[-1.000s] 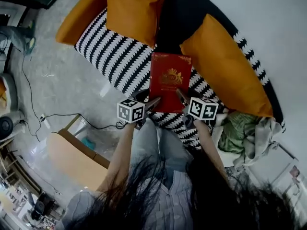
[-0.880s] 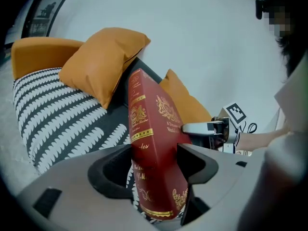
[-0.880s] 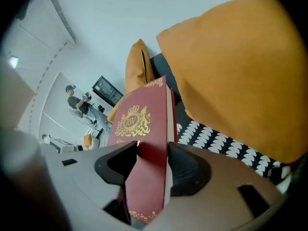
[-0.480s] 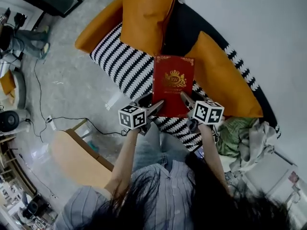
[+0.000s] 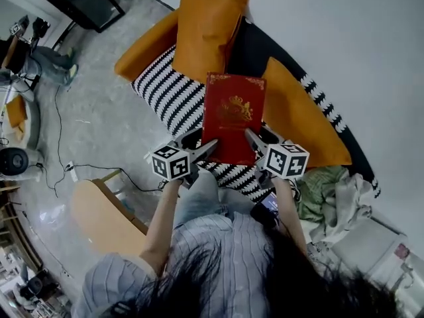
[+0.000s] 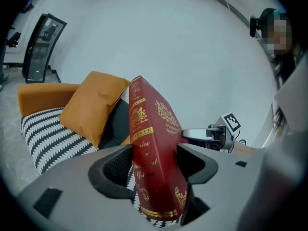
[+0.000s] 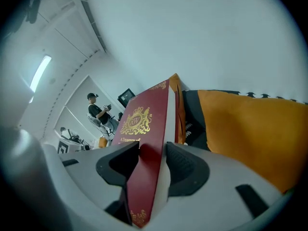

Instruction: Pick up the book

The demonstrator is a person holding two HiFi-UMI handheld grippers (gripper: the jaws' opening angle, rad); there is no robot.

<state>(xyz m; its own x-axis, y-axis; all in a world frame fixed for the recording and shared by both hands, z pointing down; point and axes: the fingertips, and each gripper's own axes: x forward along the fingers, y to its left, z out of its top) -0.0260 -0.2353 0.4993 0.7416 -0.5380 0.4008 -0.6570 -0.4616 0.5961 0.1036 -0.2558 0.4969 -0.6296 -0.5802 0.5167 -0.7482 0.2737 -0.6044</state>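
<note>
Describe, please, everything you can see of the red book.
The book is a thick hardback, dark red with a gold crest, corner ornaments and spine lettering. It is closed, cover facing up, over the striped sofa seat. The left claw clamps its spine edge; the right claw, whose jaws have just been closing further, grips the opposite page edge. Nothing else seems to touch it.

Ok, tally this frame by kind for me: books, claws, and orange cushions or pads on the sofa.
Books: 1 (red book)
Claws: 2 (left claw and right claw, both gripping the red book; the right claw's jaws have just been closing on it)
Orange cushions or pads: 3 (upright cushion, side pad, long cushion)
Total: 6
</note>
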